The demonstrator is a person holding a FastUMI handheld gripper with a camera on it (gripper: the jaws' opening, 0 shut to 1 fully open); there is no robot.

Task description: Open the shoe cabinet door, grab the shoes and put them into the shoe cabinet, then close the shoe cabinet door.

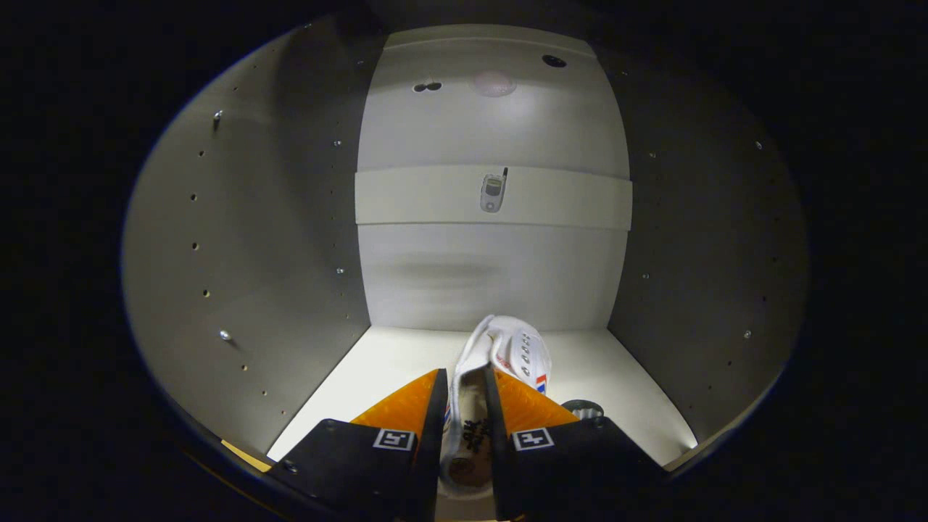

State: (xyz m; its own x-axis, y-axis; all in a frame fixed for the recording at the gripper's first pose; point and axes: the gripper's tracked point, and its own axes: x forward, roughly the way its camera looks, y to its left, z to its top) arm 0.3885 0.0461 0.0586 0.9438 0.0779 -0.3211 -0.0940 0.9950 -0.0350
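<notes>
The gripper reaches into the open shoe cabinet, its two fingers drawn close together and pressing on either side of a white shoe. The shoe sits between the fingers, heel end nearest the camera and toe pointing ahead toward the cabinet's back wall, with its sole apparently just above or on the cabinet floor; contact with the floor cannot be judged from this angle. A dark printed mark lies on the insole between the fingers, too blurred to read. A small red-and-blue tab shows on the shoe's right side, just ahead of the right finger. Each finger carries a square black-and-white marker tag. Beyond the shoe, a pale horizontal rail crosses the back wall, bearing a small phone-shaped sticker. Rows of peg holes dot both side walls.
</notes>
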